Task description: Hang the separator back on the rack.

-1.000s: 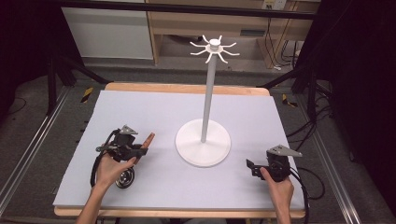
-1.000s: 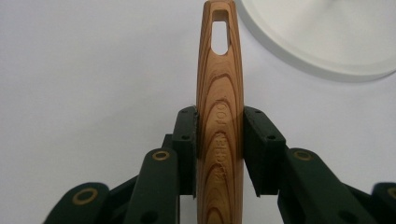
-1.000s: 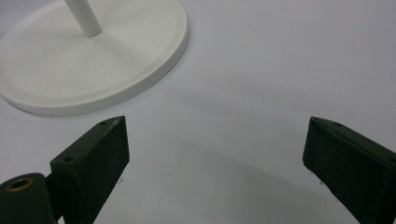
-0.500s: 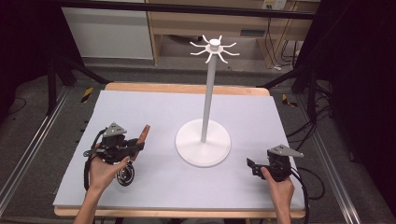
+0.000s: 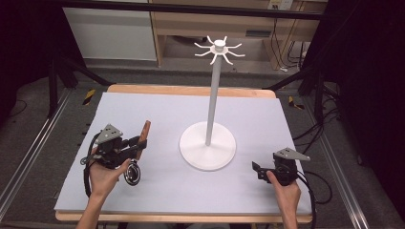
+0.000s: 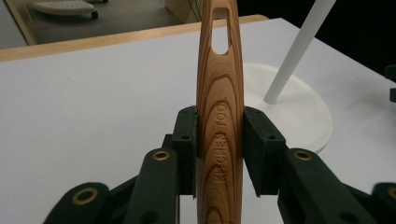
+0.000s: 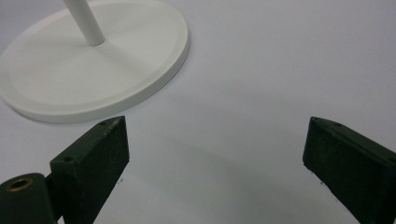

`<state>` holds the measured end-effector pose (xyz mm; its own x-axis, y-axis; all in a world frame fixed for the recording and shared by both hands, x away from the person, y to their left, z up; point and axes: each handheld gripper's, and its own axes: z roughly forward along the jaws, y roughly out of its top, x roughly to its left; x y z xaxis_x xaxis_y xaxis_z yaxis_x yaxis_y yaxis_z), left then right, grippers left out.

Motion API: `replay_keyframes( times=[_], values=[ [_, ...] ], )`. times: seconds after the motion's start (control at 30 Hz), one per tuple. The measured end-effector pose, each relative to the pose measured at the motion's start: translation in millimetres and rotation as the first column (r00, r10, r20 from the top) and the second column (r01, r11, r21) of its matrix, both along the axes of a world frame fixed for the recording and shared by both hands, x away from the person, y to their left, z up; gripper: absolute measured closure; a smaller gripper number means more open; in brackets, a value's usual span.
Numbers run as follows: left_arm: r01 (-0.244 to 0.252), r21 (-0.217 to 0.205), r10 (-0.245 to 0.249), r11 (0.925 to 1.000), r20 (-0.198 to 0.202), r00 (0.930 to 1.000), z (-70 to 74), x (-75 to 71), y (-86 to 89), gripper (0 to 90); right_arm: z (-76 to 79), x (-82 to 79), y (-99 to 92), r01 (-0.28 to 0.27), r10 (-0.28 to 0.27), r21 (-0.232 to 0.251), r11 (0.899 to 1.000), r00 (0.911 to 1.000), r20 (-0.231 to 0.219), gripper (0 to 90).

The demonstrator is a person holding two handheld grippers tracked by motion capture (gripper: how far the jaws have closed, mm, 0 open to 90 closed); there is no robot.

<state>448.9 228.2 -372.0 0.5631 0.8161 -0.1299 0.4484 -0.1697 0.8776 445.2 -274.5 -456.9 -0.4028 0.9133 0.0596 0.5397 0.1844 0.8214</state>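
A kitchen tool with a wooden handle is clamped between the pads of my left gripper; the handle has a slot hole near its tip. In the high view my left gripper hovers over the table's left side, the wooden handle points up and away, and the tool's round metal end hangs by the hand. A white stand with a tall pole and hooks at its top stands mid-table. My right gripper rests at the front right, open, its jaws wide apart over bare mat.
A pale grey mat covers the wooden table. The stand's round base lies just ahead and left of the right gripper. Cables trail from both grippers off the table edges. Dark frame rails run along both sides.
My left gripper has risen and shifted left with the wooden-handled tool, and the handle now stands steeper. The right gripper has stayed where it was.
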Motion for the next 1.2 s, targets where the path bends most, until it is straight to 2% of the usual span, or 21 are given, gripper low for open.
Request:
replay_keyframes(
  times=[0.27, 0.43, 0.53, 0.63, 0.83, 0.93, 1.07, 1.2],
  values=[
    [-0.001, -0.037, 0.003, 0.9993, 0.056, 0.9984, 13.0, -7.7, -0.9, 67.5, 0.4, -1.1, 0.3, 0.001, -0.001, 0.004, 1.000, 1.0000, 0.002, 7.6],
    [-0.003, -0.056, 0.007, 0.9984, 0.075, 0.9972, 20.2, -9.9, -3.0, 67.5, 2.6, -2.1, 0.1, -0.003, 0.003, 0.009, 1.000, 0.9999, 0.014, 7.6],
    [0.003, -0.066, 0.002, 0.9978, 0.082, 0.9967, 27.7, -7.9, -5.9, 67.5, 2.8, -2.9, -1.6, -0.002, 0.002, 0.012, 1.000, 0.9999, 0.017, 7.6],
    [0.012, -0.059, -0.007, 0.9982, 0.087, 0.9962, 33.9, -7.7, -8.8, 67.5, 2.4, -2.8, -2.4, -0.002, 0.002, 0.012, 1.000, 0.9998, 0.019, 7.6],
    [0.022, -0.059, -0.014, 0.9980, 0.133, 0.9910, 54.7, -7.9, -17.5, 67.5, 2.5, -2.3, -1.8, -0.002, 0.002, 0.010, 1.000, 0.9999, 0.015, 7.5],
    [0.021, -0.060, -0.012, 0.9980, 0.143, 0.9896, 60.4, -6.7, -19.0, 67.5, 2.1, -2.1, -1.9, -0.001, 0.001, 0.007, 1.000, 0.9999, 0.015, 7.6],
    [0.028, -0.088, -0.013, 0.9957, 0.164, 0.9863, 72.3, -3.1, -22.1, 67.4, 2.9, -2.5, -1.8, 0.001, -0.001, 0.006, 1.000, 0.9999, 0.015, 7.6],
    [0.028, -0.097, -0.011, 0.9949, 0.174, 0.9846, 77.5, -0.4, -25.2, 67.4, 3.3, -2.8, -1.1, 0.004, -0.004, 0.011, 1.000, 0.9999, 0.017, 7.5]
  ],
)
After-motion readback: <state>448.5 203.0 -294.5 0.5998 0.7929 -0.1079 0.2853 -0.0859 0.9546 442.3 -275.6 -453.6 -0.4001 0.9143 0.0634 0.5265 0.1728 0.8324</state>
